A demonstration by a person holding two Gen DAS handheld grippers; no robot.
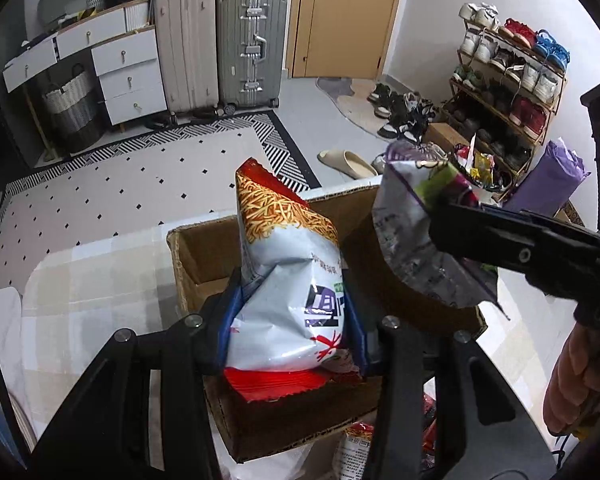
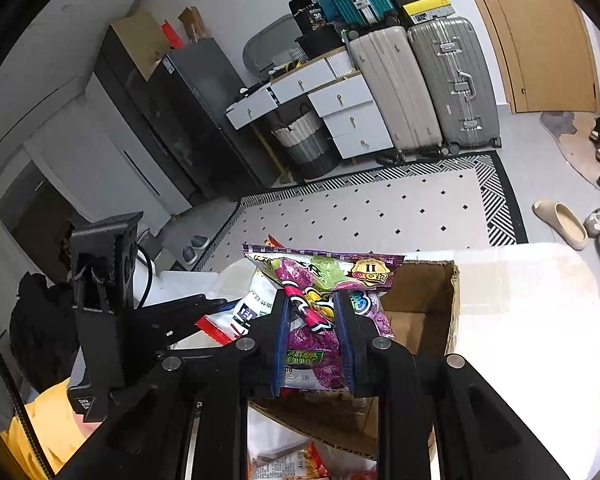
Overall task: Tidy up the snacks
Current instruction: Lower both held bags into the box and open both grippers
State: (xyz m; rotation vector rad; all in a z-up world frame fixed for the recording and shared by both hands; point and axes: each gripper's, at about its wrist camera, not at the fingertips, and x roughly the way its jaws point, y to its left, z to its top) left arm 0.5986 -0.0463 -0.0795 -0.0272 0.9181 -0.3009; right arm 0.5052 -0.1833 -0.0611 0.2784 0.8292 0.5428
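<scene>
— Tabletop (image 2: 532, 320) first: what's on it?
— Pale checked cloth, with an open cardboard box (image 1: 191, 264) at frame centre. Behind it, a dotted rug (image 1: 139, 184) with a striped border, two suitcases (image 1: 251, 44) at the top by a wooden door (image 1: 340, 20), and a shoe rack (image 1: 512, 80) upper right.
— And the claws?
— Left gripper (image 1: 291, 312) pinches a red-and-white noodle snack bag (image 1: 287, 280) over the box; right gripper (image 2: 316, 336) pinches a purple snack bag (image 2: 320, 292) — also above the box.
</scene>
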